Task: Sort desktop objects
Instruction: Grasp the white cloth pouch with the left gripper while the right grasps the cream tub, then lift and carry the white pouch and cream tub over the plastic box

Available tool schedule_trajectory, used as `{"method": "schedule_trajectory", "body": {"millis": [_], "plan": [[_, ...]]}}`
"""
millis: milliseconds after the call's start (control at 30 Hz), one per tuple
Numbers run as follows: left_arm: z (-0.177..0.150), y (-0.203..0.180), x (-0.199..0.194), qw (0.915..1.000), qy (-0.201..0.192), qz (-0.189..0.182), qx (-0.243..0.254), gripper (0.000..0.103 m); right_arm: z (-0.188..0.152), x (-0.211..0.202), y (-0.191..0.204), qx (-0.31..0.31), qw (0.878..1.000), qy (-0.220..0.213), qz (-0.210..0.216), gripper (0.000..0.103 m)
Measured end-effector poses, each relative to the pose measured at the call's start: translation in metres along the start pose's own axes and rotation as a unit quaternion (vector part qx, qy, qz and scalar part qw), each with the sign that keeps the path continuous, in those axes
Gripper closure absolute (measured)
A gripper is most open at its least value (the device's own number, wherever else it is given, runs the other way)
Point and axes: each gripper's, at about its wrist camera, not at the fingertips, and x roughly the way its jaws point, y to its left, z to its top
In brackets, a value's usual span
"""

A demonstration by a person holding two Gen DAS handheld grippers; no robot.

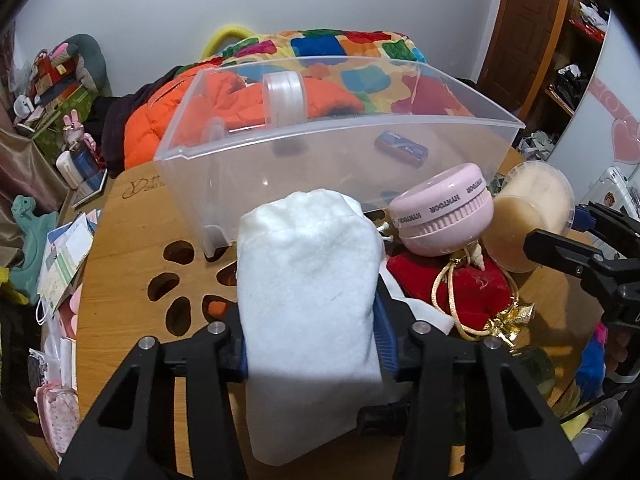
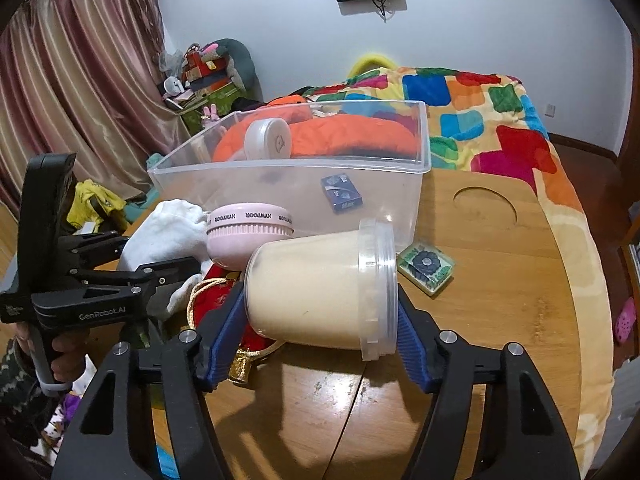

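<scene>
Left wrist view shows the left gripper point(image 1: 310, 344) with its blue pads pressed against both sides of a soft white fleece pouch point(image 1: 308, 280), which stands between the black fingers above the round wooden table point(image 1: 128, 240). Its claw is clamped on the pouch. Beyond the pouch sits a clear rectangular plastic bin point(image 1: 304, 136) near the table's far edge; inside it lie a small dark blue card box point(image 1: 401, 148) and a white round lidded case point(image 1: 282, 96) leaning on its side toward the bin's far wall. Just to the right of the pouch, a pink round device with printed lettering point(image 1: 444, 216) rests tilted against the bin's near wall, on top of a red velvet drawstring bag with gold cord point(image 1: 452, 288).

Right wrist view shows the right gripper point(image 2: 322, 320) closed on a clear plastic tub of beige powder point(image 2: 320, 284), lying on its side with the lid end toward the right pad; both blue pads touch it, one at the base and one at the lid. The tub sits near the middle of the table, touching the pink device. A small green patterned square packet point(image 2: 426, 272) lies flat on the wood just to the tub's right, in front of the bin's near right corner. A person's hand point(image 2: 60, 354) holds the handle of the left gripper at that view's left edge.
</scene>
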Motion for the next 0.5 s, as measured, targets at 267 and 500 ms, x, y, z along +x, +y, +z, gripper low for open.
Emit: {"method": "schedule_trajectory", "body": {"millis": [267, 500], "plan": [[0.000, 0.014, -0.010, 0.9997, -0.012, 0.012, -0.018, 0.058, -0.003, -0.006, -0.005, 0.014, 1.000, -0.001, 0.006, 0.039], [-0.002, 0.013, -0.026, 0.9992, -0.033, 0.019, -0.011, 0.058, -0.002, -0.015, -0.008, 0.022, 1.000, -0.007, 0.009, 0.039]]}}
